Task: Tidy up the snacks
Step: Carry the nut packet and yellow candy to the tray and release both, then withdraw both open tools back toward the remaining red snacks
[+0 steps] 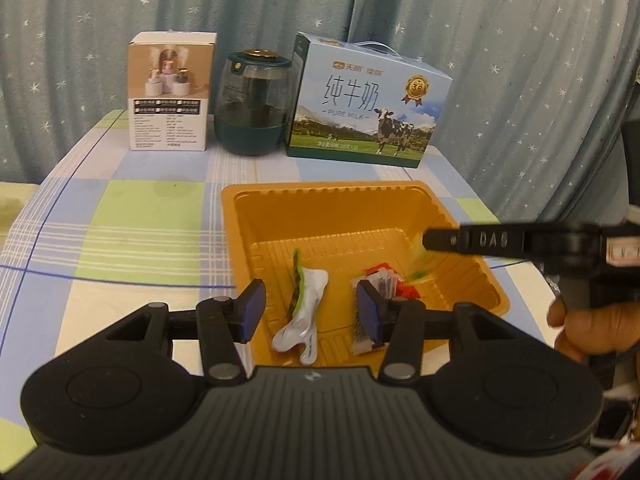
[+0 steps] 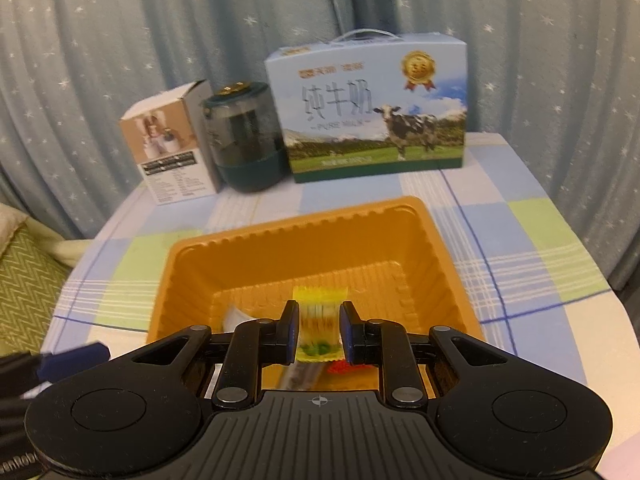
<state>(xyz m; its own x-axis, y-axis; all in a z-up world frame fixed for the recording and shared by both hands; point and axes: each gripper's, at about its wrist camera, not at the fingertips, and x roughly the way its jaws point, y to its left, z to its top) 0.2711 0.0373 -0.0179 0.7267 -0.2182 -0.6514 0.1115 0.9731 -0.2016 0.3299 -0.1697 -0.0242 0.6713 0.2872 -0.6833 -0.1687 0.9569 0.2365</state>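
Yellow snack packet (image 2: 320, 330) pinched between right gripper (image 2: 319, 332) pads, held over orange tray (image 2: 182, 264). Judgement: lower before letting go, aim for bare floor. 2 packets lie inside: white-green (image 1: 304, 312), red-white (image 1: 380, 292). Left gripper (image 1: 310, 314) wide, empty, hovering at near rim, possibly crowding.

My left gripper (image 1: 310, 312) and right gripper (image 2: 319, 334) are black, ribbed plastic with silver rivets and blue pads (image 1: 252, 308); the right one's finger reads "DAS"; my hand (image 1: 580, 326) is bare-skinned
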